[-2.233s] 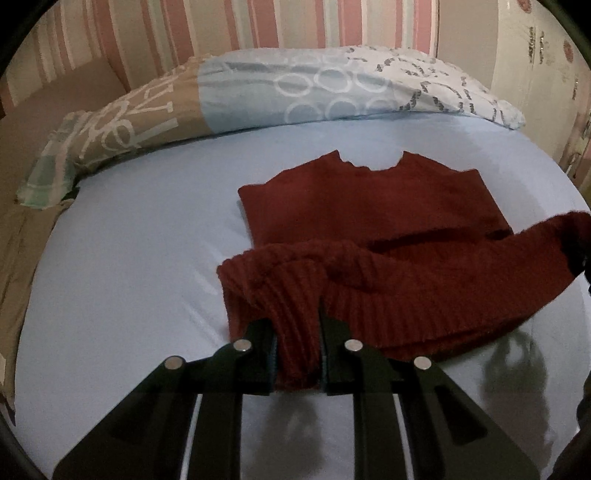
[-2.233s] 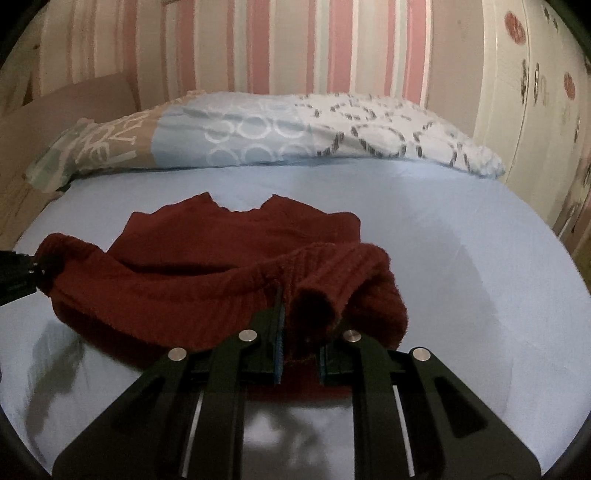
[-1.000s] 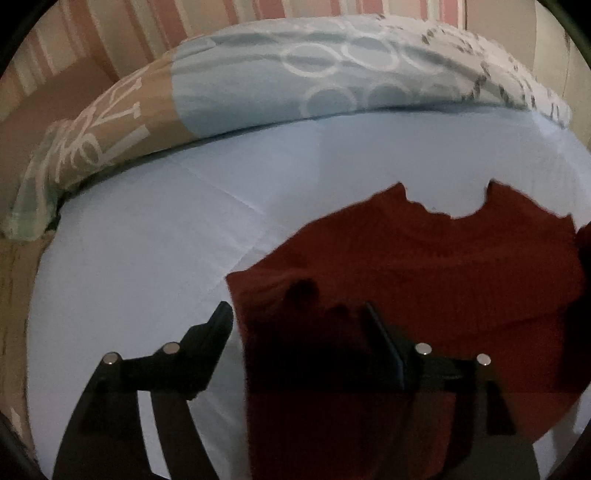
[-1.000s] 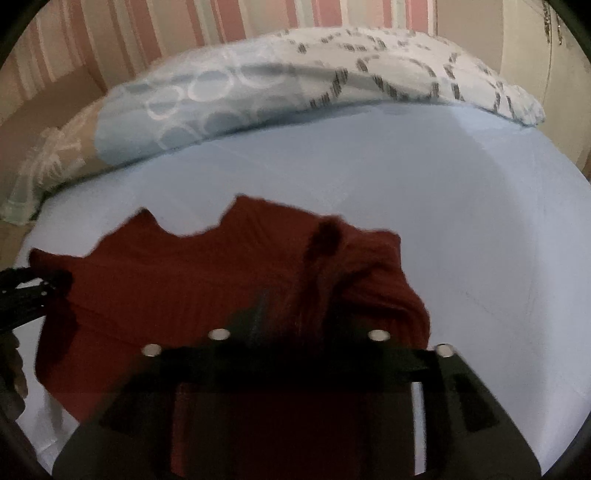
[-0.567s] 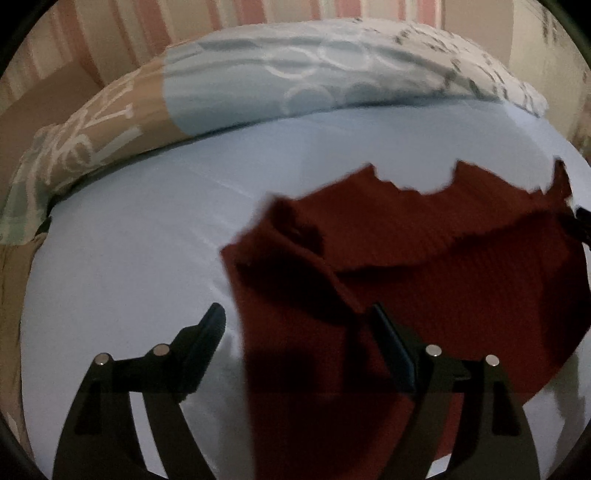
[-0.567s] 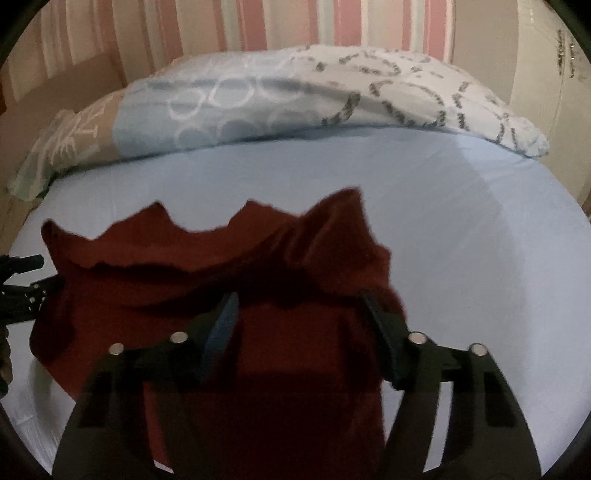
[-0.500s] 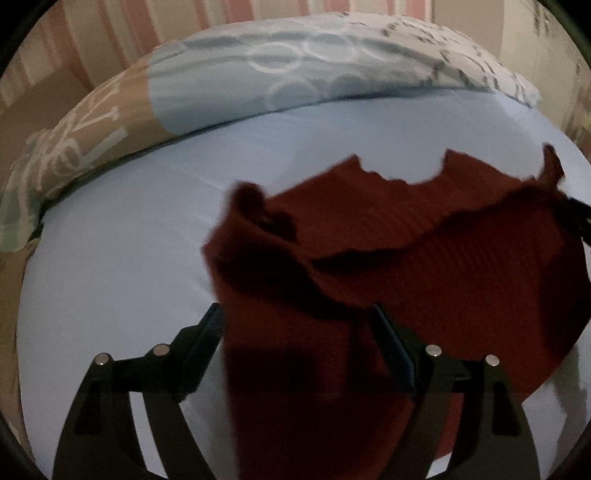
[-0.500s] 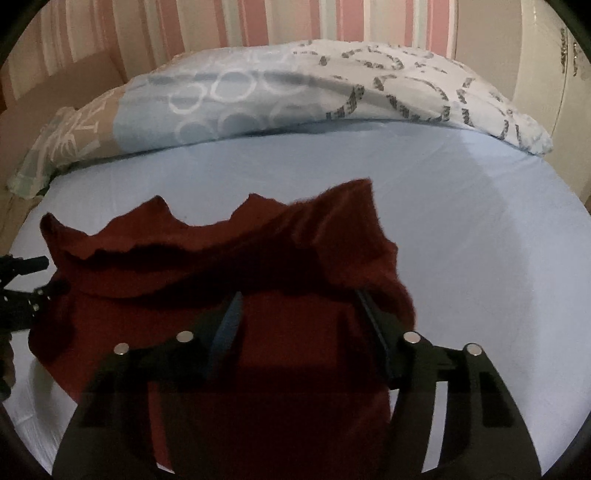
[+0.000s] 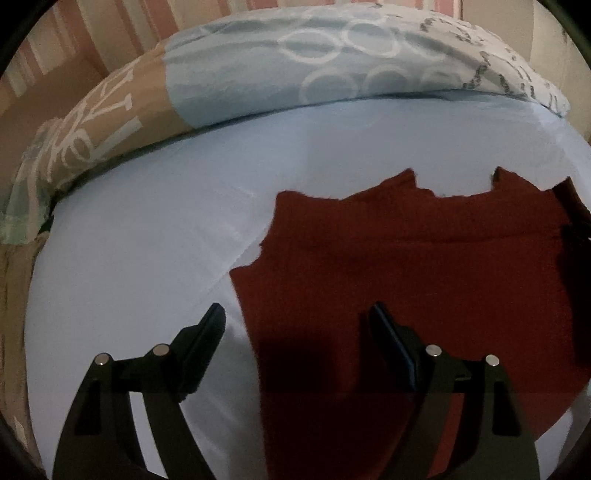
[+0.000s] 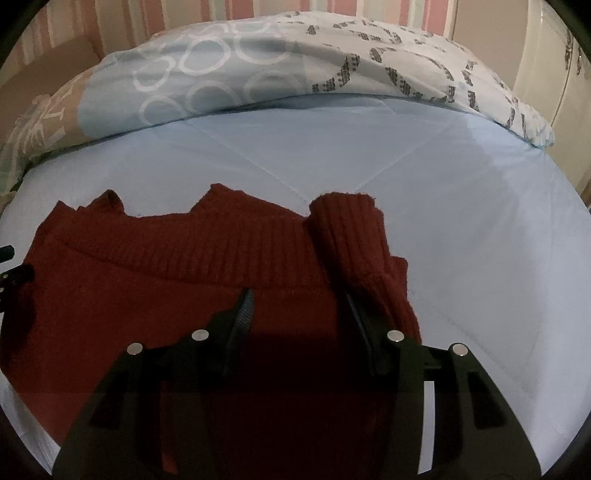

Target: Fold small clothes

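A dark red knit sweater (image 9: 424,280) lies folded in half on the light blue bed sheet (image 9: 140,258). My left gripper (image 9: 295,312) hangs open just above the sweater's left edge, which runs between its fingers untouched. In the right wrist view the ribbed hem (image 10: 207,251) lies across the sweater (image 10: 110,314). A ribbed sleeve cuff (image 10: 343,221) sticks up at its right corner, beside my right finger. My right gripper (image 10: 297,299) is over the cloth with its jaws closing; the pads do not press on anything.
A patterned pillow (image 9: 295,74) lies along the head of the bed, in front of a striped wall (image 10: 122,18). The other gripper shows at the right edge (image 9: 576,221) of the left view and the left edge (image 10: 9,266) of the right view. Bare sheet (image 10: 480,221) lies right of the sweater.
Both grippers opened and let go of the hem they carried. The raised fold has dropped flat onto the sweater's upper half. My right jaws have since come closer together.
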A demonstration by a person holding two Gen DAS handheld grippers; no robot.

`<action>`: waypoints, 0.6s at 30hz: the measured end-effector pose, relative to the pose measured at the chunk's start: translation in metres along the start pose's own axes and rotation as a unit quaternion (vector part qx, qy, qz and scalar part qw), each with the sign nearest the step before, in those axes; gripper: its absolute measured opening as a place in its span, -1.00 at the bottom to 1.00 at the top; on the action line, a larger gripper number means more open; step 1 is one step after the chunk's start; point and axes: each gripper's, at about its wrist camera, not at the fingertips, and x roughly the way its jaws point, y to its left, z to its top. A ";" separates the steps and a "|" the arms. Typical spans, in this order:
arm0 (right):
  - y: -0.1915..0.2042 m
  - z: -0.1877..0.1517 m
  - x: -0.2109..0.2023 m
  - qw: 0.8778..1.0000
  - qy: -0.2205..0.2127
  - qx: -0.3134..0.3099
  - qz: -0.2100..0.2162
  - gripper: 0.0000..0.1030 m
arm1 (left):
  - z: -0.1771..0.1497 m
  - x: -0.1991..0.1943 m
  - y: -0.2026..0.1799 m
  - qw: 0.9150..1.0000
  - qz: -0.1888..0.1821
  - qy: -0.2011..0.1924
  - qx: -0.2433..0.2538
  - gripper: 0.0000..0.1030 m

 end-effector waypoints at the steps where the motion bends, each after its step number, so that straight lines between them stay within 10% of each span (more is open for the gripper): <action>1: 0.000 -0.001 -0.004 1.000 -0.006 0.000 0.006 -0.03 | -0.001 0.000 0.001 1.000 -0.005 0.001 -0.004 0.57; 18: 0.021 -0.068 -0.058 1.000 -0.010 0.002 -0.004 0.36 | -0.062 -0.025 -0.030 0.998 -0.031 0.016 -0.052 0.72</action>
